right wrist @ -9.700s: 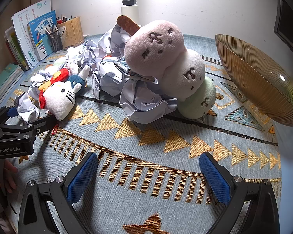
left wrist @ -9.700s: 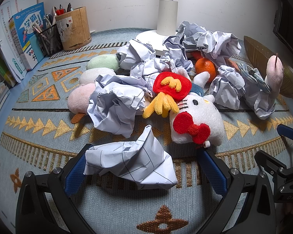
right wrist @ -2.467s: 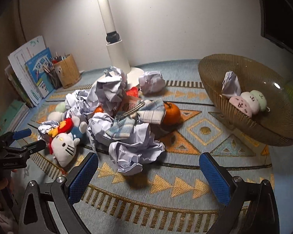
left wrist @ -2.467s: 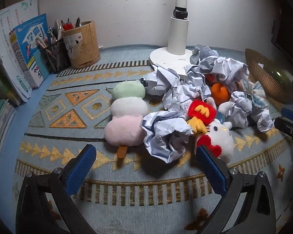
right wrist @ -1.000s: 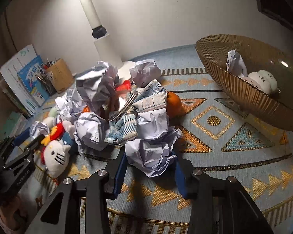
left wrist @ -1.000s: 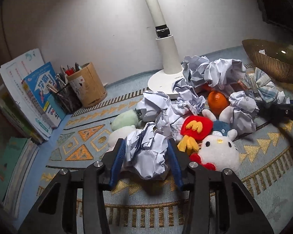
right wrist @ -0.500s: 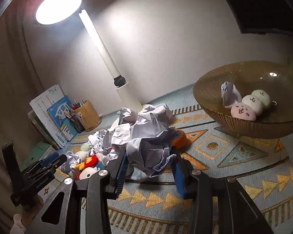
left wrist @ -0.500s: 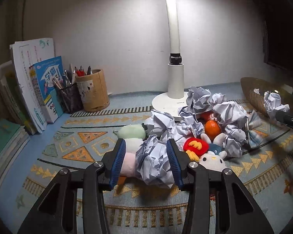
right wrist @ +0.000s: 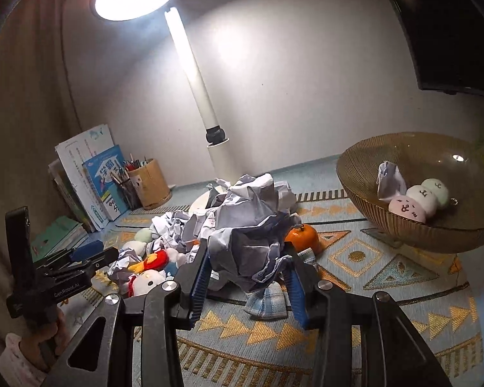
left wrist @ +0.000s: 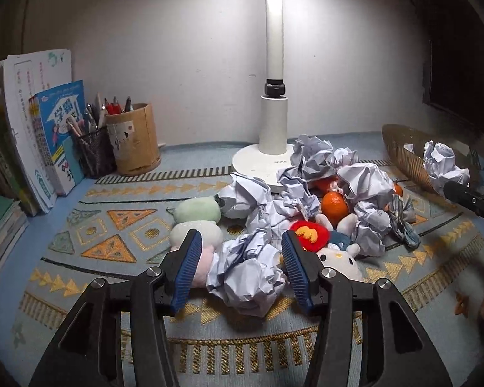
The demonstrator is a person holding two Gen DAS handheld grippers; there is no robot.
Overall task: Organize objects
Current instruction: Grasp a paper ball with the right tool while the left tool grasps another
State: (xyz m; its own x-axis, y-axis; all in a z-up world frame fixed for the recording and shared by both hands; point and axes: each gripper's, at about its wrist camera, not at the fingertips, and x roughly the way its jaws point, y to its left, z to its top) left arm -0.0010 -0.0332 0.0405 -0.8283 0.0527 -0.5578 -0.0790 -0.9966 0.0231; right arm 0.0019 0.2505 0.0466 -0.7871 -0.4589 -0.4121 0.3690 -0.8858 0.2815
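Half a second earlier the left gripper [left wrist: 240, 267] had its blue fingers [left wrist: 187, 269] pressed on a crumpled paper ball [left wrist: 248, 279]; now the fingers were spreading apart, with gaps at both pads, and the ball sat between them on the patterned mat [left wrist: 90, 251] covering the counter, just beside a three-ball plush skewer [left wrist: 196, 219]. Right of it lay a white cat plush [left wrist: 337, 259] with a red bow, oranges [left wrist: 334, 204] and more crumpled paper heaped before the lamp base [left wrist: 263, 164].

Meanwhile the right gripper [right wrist: 247, 275] stayed clamped on a larger paper wad [right wrist: 248, 232], lifted clear of the pile. A checked cloth [right wrist: 267, 301] lay on the mat below it. To the right, well apart, stood the amber glass bowl [right wrist: 368, 213], holding a paper scrap [right wrist: 390, 179] and a second plush skewer [right wrist: 418, 200]. A sleeve and hand [right wrist: 42, 332] held the left tool at the lower left.
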